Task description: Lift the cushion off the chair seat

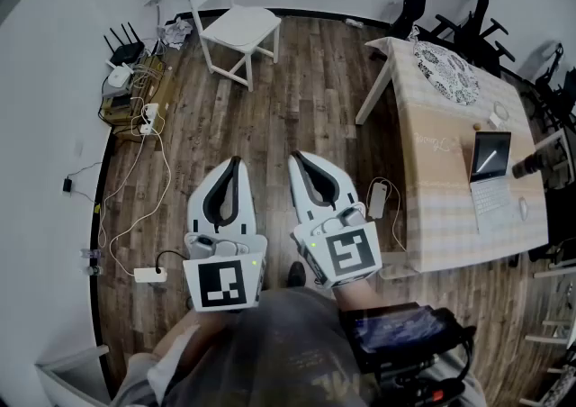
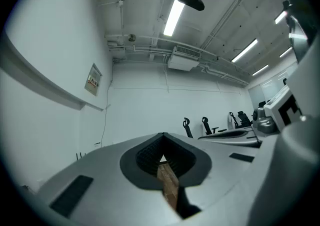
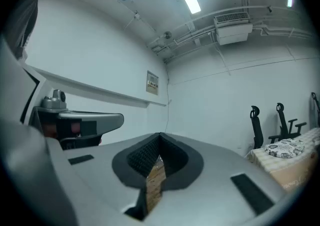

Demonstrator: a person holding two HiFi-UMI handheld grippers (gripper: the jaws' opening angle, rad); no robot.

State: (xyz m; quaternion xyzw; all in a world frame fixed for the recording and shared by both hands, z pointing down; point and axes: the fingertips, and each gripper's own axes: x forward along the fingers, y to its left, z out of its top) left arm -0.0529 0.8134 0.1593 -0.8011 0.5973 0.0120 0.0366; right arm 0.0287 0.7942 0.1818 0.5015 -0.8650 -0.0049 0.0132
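Left gripper: jaws pressed together, nothing held, near.
Right gripper: also closed and empty, just beside it.
Chair: far left.
Cushion: on the table, far right.

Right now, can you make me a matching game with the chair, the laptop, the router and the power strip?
Things:
1 chair
2 laptop
3 router
4 power strip

Clues:
A open on the table
B lying on the floor, plugged in
C white, standing on four legs
D black, antennas up

Pairs: 1-C, 2-A, 3-D, 4-B
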